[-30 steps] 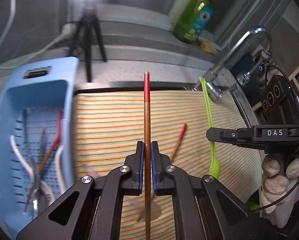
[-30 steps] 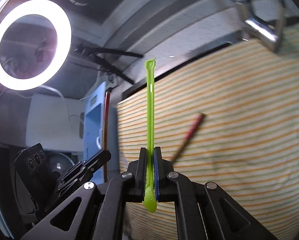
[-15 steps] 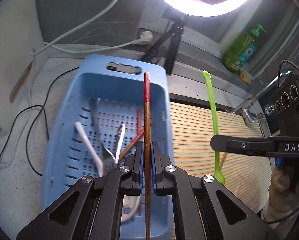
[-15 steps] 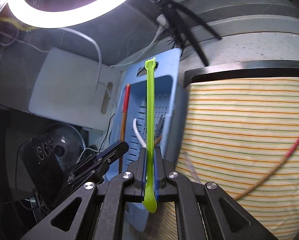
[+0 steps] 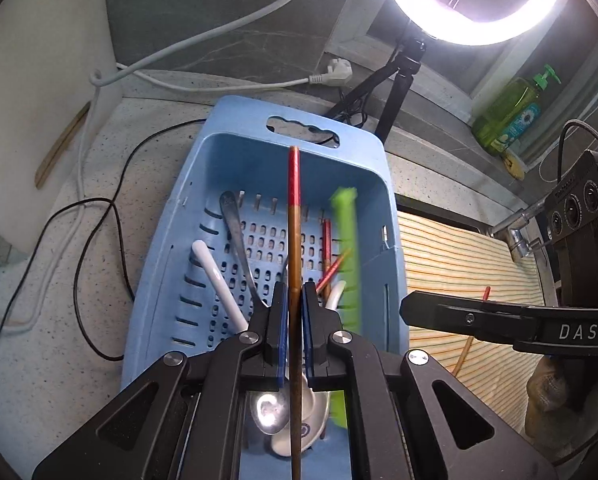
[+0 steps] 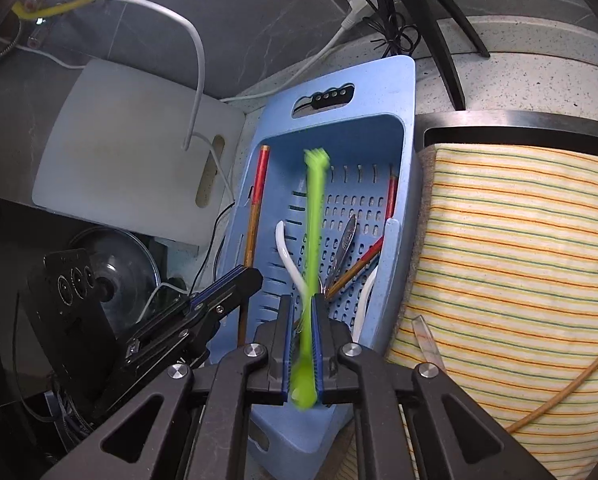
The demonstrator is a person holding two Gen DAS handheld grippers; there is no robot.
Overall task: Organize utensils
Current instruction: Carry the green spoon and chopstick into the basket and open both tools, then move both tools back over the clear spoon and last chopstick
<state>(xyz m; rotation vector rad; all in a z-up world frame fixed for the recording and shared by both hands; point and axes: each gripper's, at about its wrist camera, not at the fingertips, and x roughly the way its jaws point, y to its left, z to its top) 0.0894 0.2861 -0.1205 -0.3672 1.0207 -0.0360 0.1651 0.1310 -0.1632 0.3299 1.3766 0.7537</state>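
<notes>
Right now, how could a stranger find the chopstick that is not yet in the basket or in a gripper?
Look at the striped cloth to the right of the blue basket. One red-tipped chopstick lies loose on it; unlike the other chopsticks, no gripper holds it and no basket wall surrounds it.

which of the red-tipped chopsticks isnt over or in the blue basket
The chopstick lying alone on the striped cloth. The others are in the blue basket or, like the one in the left gripper, above it.
</notes>
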